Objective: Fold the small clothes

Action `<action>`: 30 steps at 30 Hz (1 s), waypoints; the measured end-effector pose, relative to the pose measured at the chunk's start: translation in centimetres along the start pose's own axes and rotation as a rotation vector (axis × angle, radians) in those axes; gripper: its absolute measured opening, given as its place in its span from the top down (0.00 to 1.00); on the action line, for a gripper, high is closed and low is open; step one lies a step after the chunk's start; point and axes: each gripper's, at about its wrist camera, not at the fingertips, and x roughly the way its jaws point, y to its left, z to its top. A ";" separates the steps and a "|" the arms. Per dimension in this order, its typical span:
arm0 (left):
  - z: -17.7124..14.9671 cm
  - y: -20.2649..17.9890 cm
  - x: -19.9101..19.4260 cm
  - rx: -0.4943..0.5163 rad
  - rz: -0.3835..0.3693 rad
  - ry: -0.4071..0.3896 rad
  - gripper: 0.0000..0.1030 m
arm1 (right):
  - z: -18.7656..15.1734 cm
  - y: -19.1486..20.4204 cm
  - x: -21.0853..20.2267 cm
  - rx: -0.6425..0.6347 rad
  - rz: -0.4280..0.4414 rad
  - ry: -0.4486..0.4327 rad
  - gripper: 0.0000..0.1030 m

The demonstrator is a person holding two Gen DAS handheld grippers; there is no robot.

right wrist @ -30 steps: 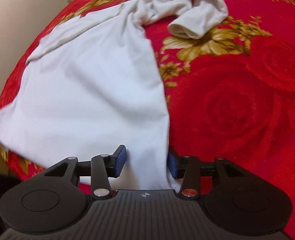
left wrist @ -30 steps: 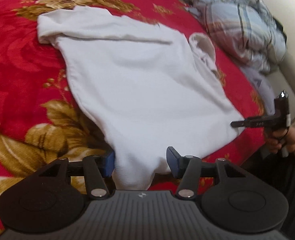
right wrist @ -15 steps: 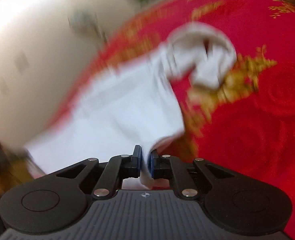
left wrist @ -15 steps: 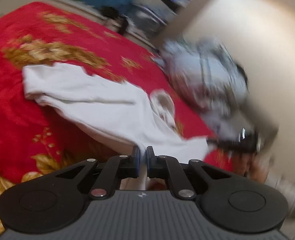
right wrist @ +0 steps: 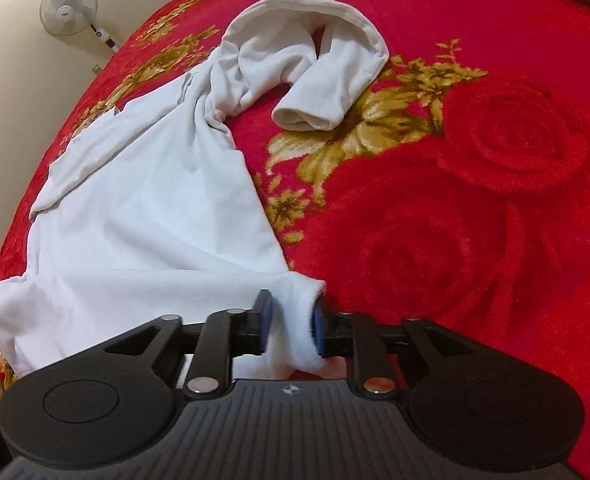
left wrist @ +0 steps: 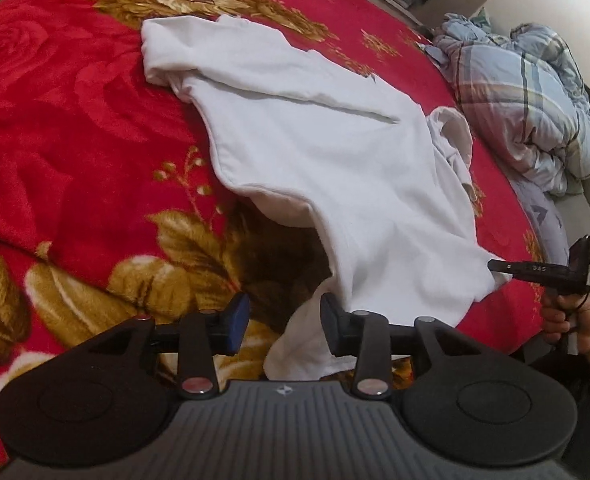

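A white long-sleeved shirt [left wrist: 335, 160] lies spread on a red flowered blanket [left wrist: 75, 140]. My left gripper [left wrist: 285, 322] hovers over the shirt's near hem corner. Its jaws are opening, and the cloth only brushes the right finger, with shadowed blanket in the gap. My right gripper [right wrist: 291, 326] is at the other hem corner of the shirt [right wrist: 143, 216]. Its jaws are opening too, and a loose bunch of white cloth still sits between the blue pads. One sleeve [right wrist: 327, 92] curls back on the blanket. In the left wrist view the right gripper [left wrist: 493, 268] shows side-on at the shirt's corner.
A crumpled plaid quilt [left wrist: 527, 92] is heaped at the bed's far right, against a pale wall. A person's hand [left wrist: 575, 320] grips the right tool beyond the bed edge. A white standing fan [right wrist: 69, 8] is by the wall past the bed.
Both grippers went from apart around the hem to shut on it and raised, then spread again. The hem corners have slackened, and the shirt's left edge now buckles up from the blanket.
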 end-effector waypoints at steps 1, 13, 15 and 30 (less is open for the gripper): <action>-0.1 -0.1 0.2 0.018 0.004 0.007 0.57 | -0.3 0.0 -0.1 -0.007 0.002 0.006 0.65; -1.5 -3.7 -2.2 0.238 -0.040 -0.042 1.00 | -1.6 1.8 -1.5 -0.158 0.090 0.051 0.91; -1.8 -3.7 -6.0 0.239 -0.161 -0.151 1.00 | -0.7 0.8 -4.6 -0.082 0.222 -0.039 0.91; -1.1 -0.1 -4.2 0.065 -0.043 -0.057 0.58 | 0.5 -0.3 -2.5 -0.019 0.018 -0.026 0.62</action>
